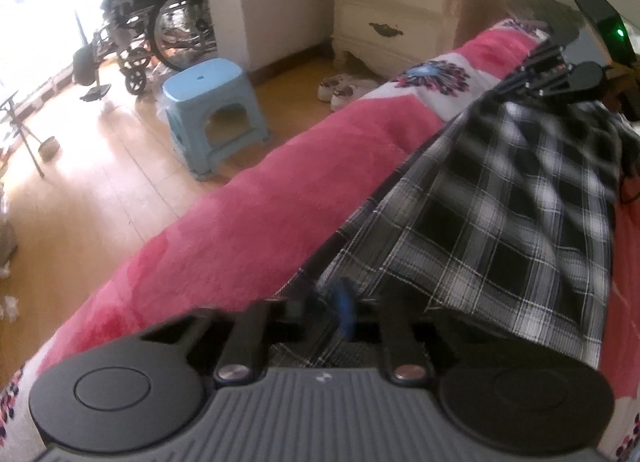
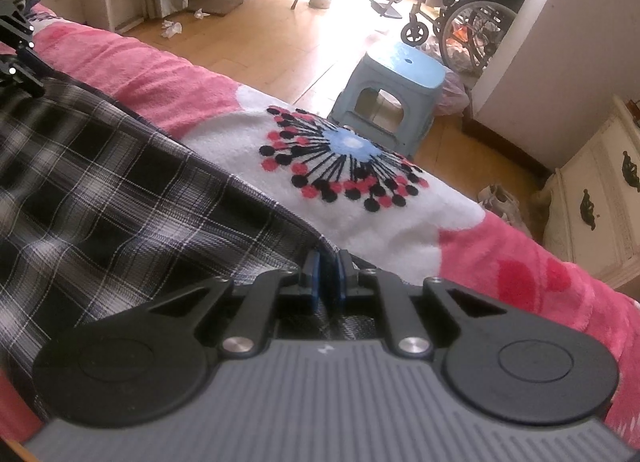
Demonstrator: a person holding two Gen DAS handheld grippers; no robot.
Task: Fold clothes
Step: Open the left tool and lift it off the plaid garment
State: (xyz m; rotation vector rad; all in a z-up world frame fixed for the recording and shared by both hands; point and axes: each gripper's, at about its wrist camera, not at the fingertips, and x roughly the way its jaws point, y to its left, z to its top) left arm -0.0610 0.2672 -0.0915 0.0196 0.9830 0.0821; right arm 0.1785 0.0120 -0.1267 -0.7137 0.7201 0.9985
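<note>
The plaid garment (image 1: pixel 500 198) is woven in black, white and grey checks crossed by thin white lines, with a dark band running along one long edge. It lies stretched over a pink fleece bed cover, that banded edge pulled into a taut straight line. In the left wrist view the cloth spreads from 6 o'clock up toward 2 o'clock, widening to the right into soft rippled folds (the far part is blurred). In the right wrist view the same garment (image 2: pixel 120 190) fills the area from 9 o'clock down to 6 o'clock, its banded edge slanting from the upper left to the bottom centre, the surface gently wrinkled.
</note>
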